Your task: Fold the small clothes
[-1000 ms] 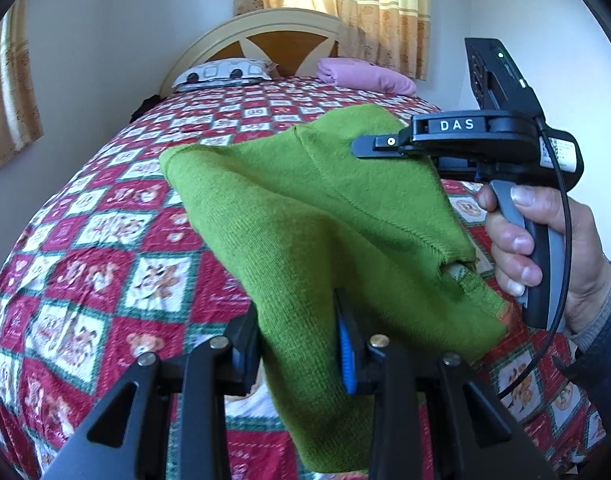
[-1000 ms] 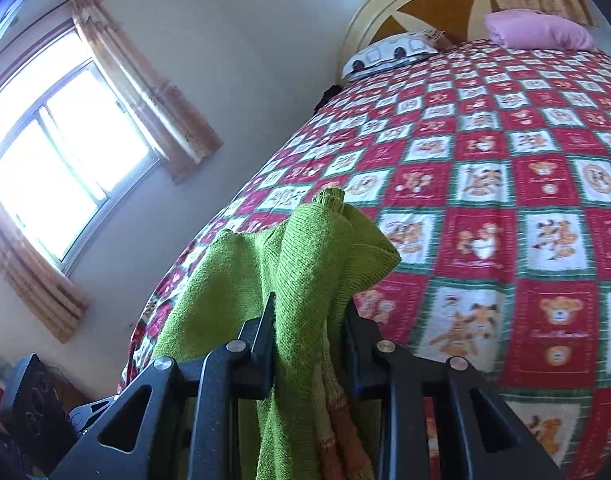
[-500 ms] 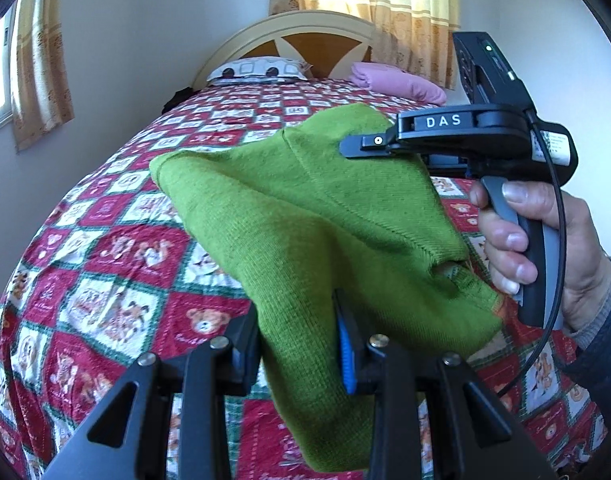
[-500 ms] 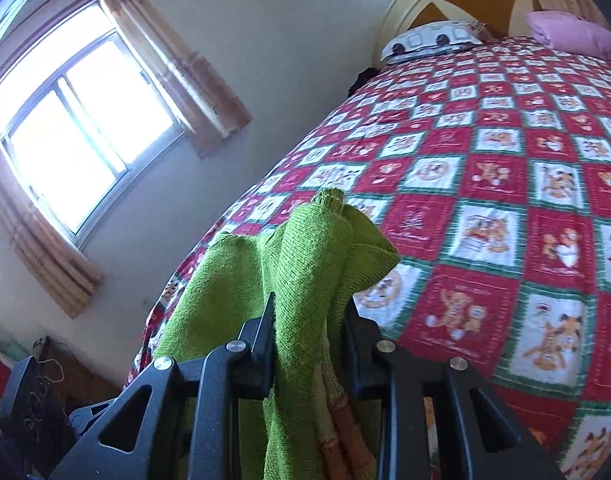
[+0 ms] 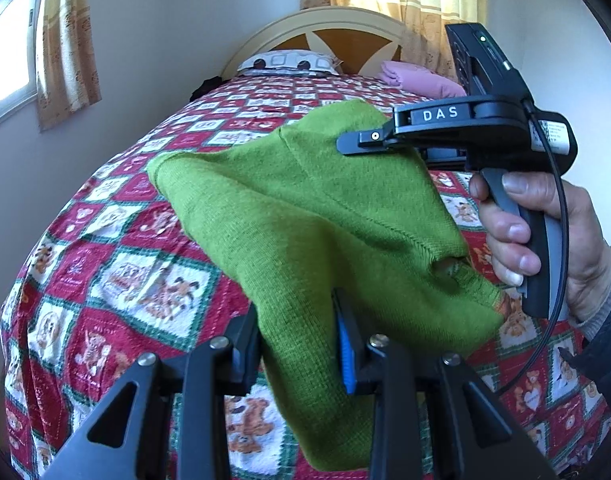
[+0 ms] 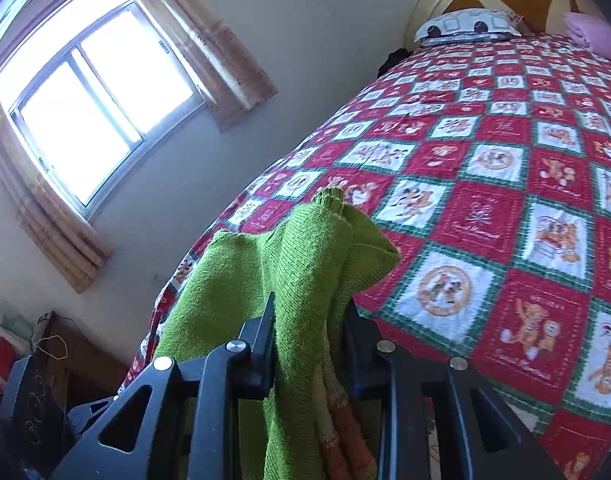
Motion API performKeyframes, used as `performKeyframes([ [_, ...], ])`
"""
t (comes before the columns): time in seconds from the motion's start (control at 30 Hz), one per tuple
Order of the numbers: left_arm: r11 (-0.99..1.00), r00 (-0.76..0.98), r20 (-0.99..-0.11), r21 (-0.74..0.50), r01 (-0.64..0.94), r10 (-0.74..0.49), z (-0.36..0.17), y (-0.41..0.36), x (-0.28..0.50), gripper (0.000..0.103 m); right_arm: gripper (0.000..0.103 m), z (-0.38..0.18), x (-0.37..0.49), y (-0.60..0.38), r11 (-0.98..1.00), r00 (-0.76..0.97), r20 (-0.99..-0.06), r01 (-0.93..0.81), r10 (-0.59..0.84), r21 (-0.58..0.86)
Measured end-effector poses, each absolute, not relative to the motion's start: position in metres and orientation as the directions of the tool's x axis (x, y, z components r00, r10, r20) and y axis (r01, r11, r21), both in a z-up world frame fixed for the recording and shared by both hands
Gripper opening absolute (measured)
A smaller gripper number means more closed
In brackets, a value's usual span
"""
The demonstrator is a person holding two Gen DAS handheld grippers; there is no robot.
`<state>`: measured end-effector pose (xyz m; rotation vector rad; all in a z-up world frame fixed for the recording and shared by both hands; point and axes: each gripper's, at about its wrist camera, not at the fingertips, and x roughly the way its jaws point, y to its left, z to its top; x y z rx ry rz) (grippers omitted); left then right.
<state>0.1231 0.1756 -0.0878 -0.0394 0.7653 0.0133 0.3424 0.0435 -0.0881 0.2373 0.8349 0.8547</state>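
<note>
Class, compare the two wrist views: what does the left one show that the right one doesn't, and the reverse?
Only the left view: the right gripper from outside, held by a hand. Only the right view: a large window and the sweater's orange-striped trim. Both show the green sweater clamped in jaws above the quilt, plus the headboard and pillows.

Sweater (image 5: 305, 216) hem beyond frame bottom
</note>
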Motion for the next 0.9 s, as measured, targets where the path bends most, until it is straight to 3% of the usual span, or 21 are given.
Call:
performKeyframes([
  [0.73,0.994,0.688,-0.725,-0.052,-0.099,0.031,-0.116,0.204,0.112,0.034,0.028,-0.116,0.356,0.098,0.648,0.297,-0.613,-0.582,0.732,0.491],
  [0.87,0.992,0.685,-0.727,-0.054,-0.11,0.036,-0.121,0.203,0.112,0.039,0.028,-0.125,0.364,0.096,0.693,0.327,-0.646,-0.555,0.69,0.459],
  [0.9,0.992,0.684,-0.728,-0.049,-0.116,0.044,-0.123,0.203,0.112,0.045,0.028,-0.127,0.366,0.095,0.698,0.329,-0.649,-0.549,0.686,0.46],
])
